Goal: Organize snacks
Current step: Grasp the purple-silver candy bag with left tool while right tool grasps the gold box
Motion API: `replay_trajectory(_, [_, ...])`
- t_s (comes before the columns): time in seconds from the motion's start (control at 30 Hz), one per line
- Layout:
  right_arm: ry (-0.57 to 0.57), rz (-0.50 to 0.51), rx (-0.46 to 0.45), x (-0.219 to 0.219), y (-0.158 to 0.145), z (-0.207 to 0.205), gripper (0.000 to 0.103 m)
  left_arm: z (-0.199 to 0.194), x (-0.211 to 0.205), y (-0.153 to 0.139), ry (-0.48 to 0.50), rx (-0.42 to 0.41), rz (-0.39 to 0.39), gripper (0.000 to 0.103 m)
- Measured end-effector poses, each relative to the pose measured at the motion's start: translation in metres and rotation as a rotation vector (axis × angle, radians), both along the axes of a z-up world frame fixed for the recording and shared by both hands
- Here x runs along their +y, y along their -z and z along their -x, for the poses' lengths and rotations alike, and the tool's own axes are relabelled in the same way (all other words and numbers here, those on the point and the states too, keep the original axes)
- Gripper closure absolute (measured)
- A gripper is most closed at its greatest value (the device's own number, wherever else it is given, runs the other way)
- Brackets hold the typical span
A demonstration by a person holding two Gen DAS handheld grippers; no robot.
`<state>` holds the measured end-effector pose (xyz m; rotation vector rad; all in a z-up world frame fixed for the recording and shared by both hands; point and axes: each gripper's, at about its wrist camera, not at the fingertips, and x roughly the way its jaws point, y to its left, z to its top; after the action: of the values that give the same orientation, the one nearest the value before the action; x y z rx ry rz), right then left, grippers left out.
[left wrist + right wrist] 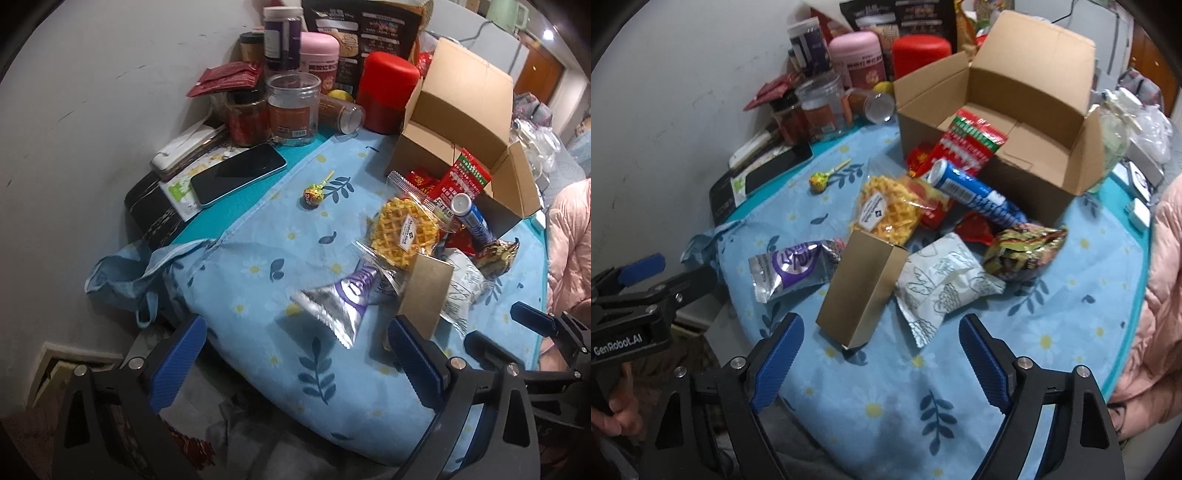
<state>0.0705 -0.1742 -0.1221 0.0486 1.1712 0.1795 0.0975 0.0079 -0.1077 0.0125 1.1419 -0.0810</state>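
Readable writing is scarce. "GenRobot.AI" in white on the black body of the left tongs (646, 271), seen from the right wrist view. The waffle pack (404, 230) carries a small white label with print too fine to read. Red-green packet (971, 142) and pink-lidded jar (858, 61) show characters, illegible here.

Snacks lie clustered on the surface (1052, 332), which wears a pale blue cloth printed with daisies and leaves, just in front of the open corrugated cardboard box (1027, 110). The red-green packet leans over the box's front edge. A blue-white tube (975, 192) lies tilted beside the box. A plain tan carton (862, 291), a crinkled white wrapper (942, 288) and a silver-purple foil pouch (792, 267) lie nearest. A lollipop (312, 194) sits apart.

Left tongs (295, 354): released, ribbed blue pads wide, nothing between. Right tongs (882, 350): released, empty, above the cloth.
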Motion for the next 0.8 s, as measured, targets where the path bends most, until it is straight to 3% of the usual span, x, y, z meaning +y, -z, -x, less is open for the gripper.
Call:
replay_trajectory(0.2, [-0.017, -0.004, 0.055, 0.008, 0.022, -0.024, 0.021, -0.030, -0.008, 0.019, 0.096, 0.031, -0.007, 0.005])
replay_trajectory(0.5, [-0.023, -0.023, 0.084, 0.013, 0.039, -0.050, 0.025, -0.057, -0.015, 0.063, 0.201, 0.162, 0.051, 0.029])
replay_trajectory(0.67, [-0.033, -0.045, 0.108, 0.020, 0.048, -0.056, 0.027, -0.050, -0.011, 0.074, 0.212, 0.202, 0.081, 0.039])
replay_trajectory(0.8, [-0.028, -0.045, 0.141, 0.023, 0.060, -0.060, 0.032, -0.042, -0.002, 0.081, 0.185, 0.229, 0.096, 0.039])
